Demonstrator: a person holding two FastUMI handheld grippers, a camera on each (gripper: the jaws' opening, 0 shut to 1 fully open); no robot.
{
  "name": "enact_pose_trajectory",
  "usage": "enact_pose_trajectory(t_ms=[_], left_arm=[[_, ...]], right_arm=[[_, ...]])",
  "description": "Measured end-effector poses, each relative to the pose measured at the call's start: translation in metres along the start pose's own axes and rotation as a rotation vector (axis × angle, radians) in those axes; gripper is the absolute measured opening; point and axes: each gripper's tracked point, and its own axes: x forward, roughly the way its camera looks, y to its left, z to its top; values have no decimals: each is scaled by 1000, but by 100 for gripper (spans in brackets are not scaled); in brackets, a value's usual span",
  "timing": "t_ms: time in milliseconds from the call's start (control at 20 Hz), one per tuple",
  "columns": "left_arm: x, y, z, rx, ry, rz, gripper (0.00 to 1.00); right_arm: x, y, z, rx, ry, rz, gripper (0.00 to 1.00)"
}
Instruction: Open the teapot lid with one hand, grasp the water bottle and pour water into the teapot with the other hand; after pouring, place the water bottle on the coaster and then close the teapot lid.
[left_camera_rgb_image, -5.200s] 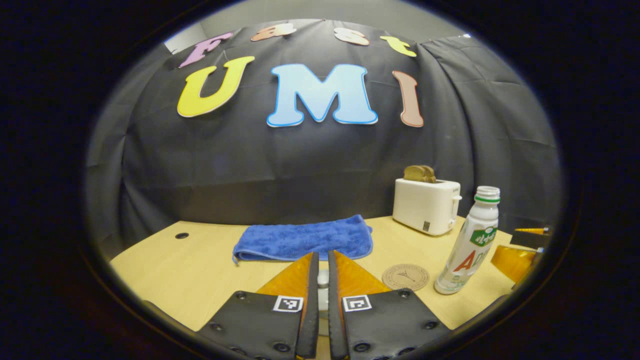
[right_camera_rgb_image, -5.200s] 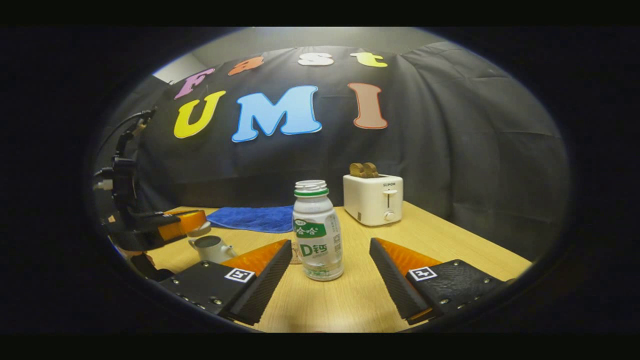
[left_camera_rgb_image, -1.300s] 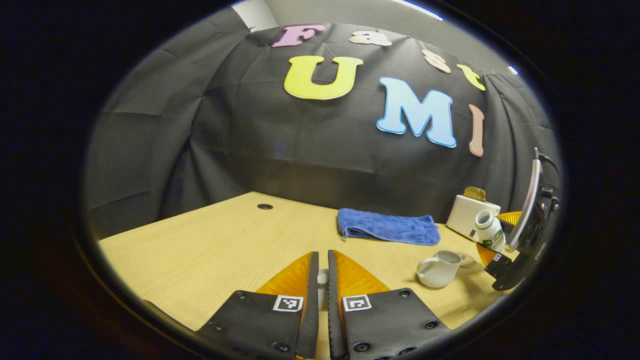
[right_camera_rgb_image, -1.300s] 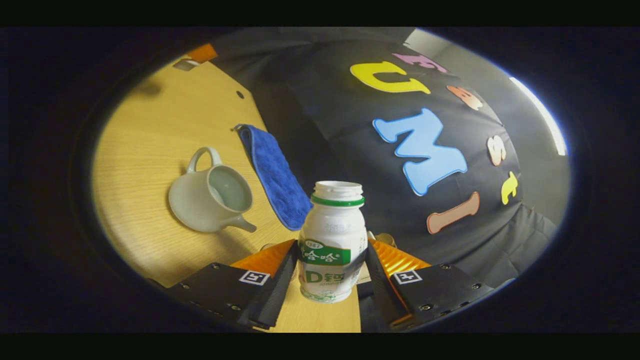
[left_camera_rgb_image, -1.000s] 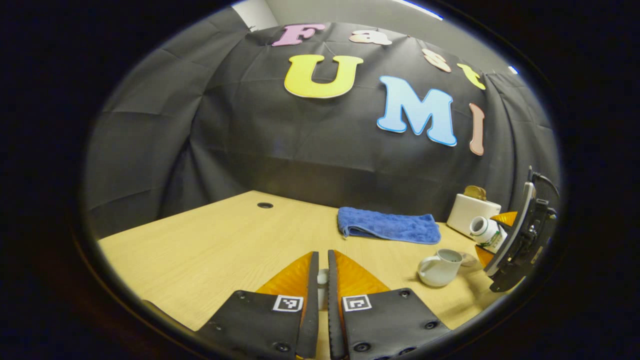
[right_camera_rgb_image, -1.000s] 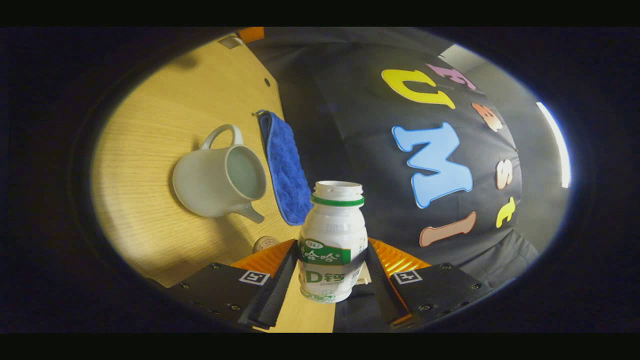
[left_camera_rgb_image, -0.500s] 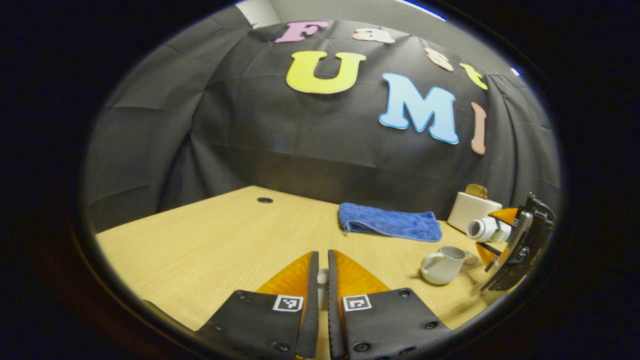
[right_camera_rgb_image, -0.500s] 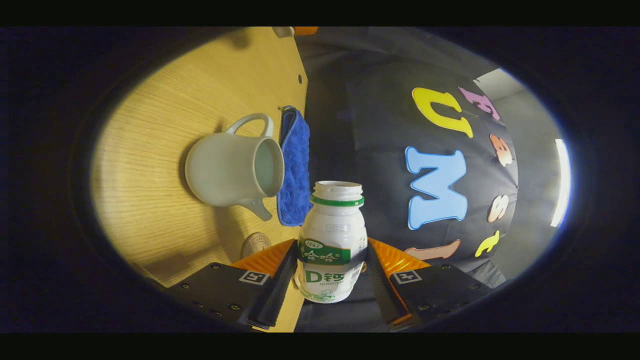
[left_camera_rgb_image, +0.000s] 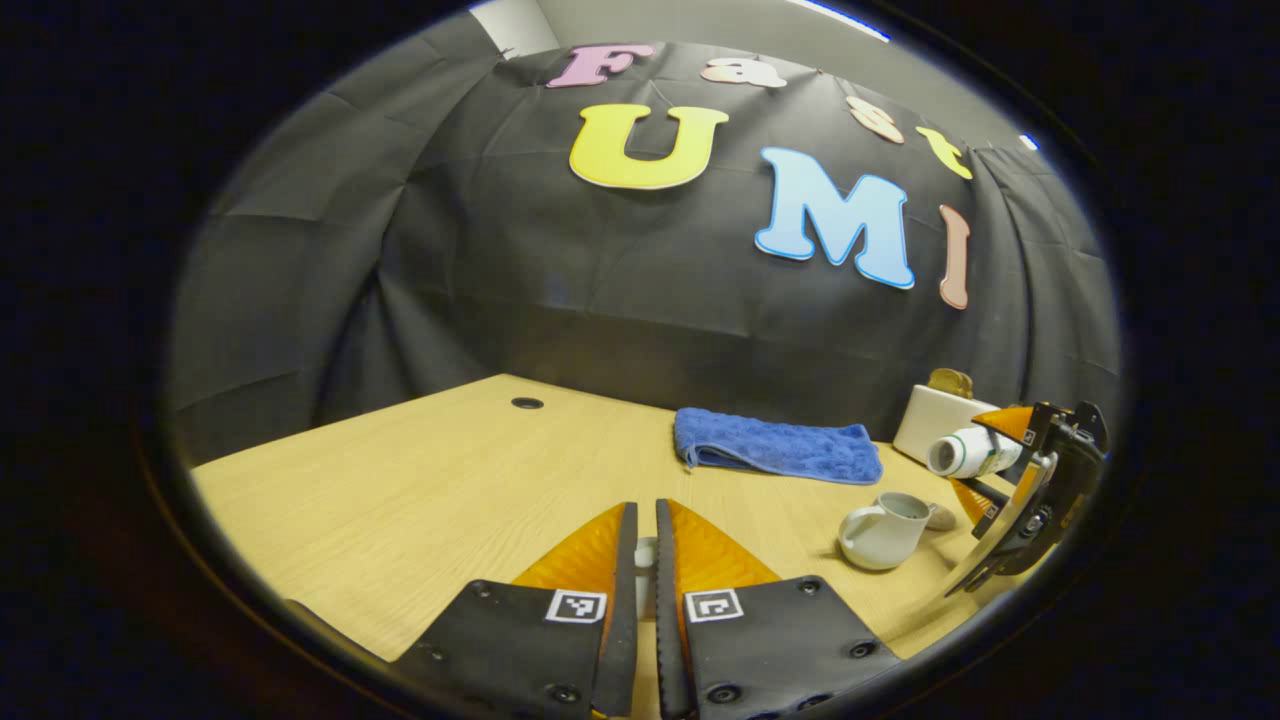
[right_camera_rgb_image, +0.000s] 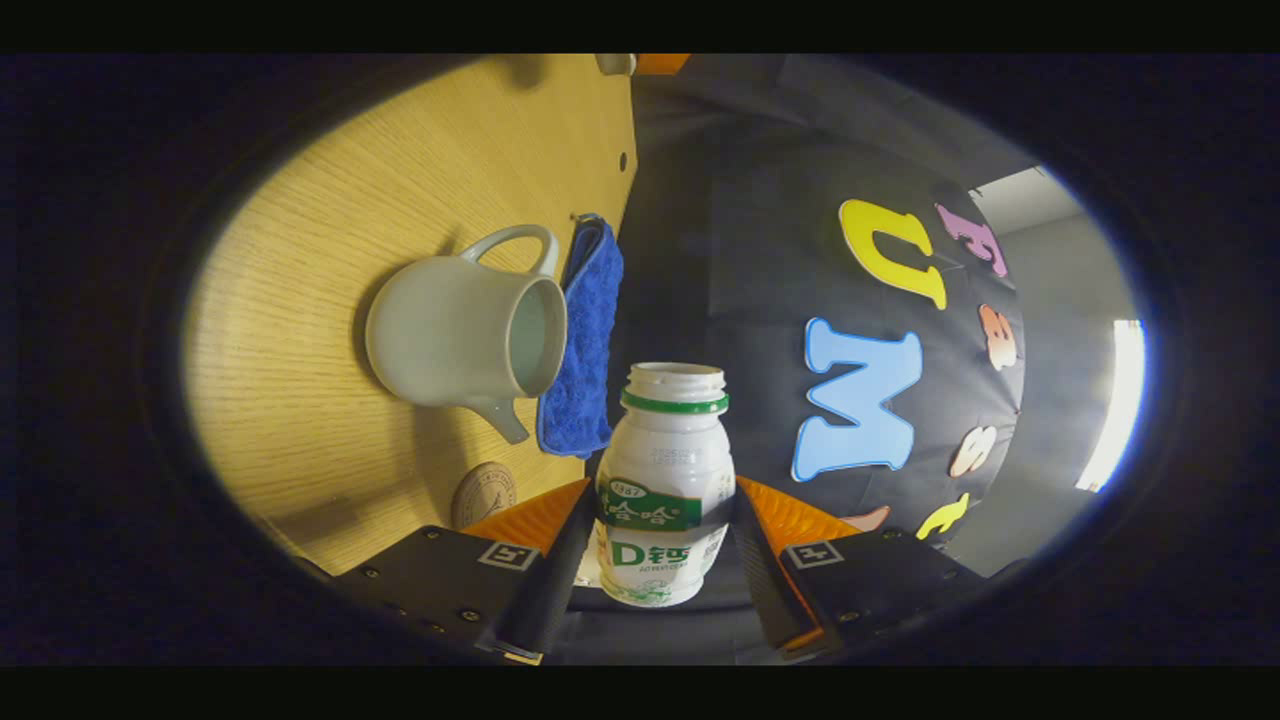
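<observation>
You're in a staged recording booth: black cloth wall (left_camera_rgb_image: 640, 290) hangs beyond your left jaws, behind a pale wood worktop (left_camera_rgb_image: 420, 490) with a blue towel (left_camera_rgb_image: 775, 450) and white toaster (left_camera_rgb_image: 935, 420).

Black cloth (left_camera_rgb_image: 600, 280) hangs in soft folds across the back, filling the upper half of the left gripper view. Below it a pale wooden table (left_camera_rgb_image: 420, 490) spreads across the lower frame, a small round hole (left_camera_rgb_image: 526, 403) near its far edge. A bright light strip (right_camera_rgb_image: 1108, 400) glows at the right of the right gripper view.
</observation>
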Motion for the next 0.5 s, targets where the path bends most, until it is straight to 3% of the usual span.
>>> enact_pose_trajectory(t_ms=[200,500], left_arm=[[-1,-2,1,10,-1,0,19],[0,-2,0,18,-1,-2,15]], right_arm=[[0,-3,-3,-42,-4,-13,75],[1,-8,-4,-96,-16,-27,75]])
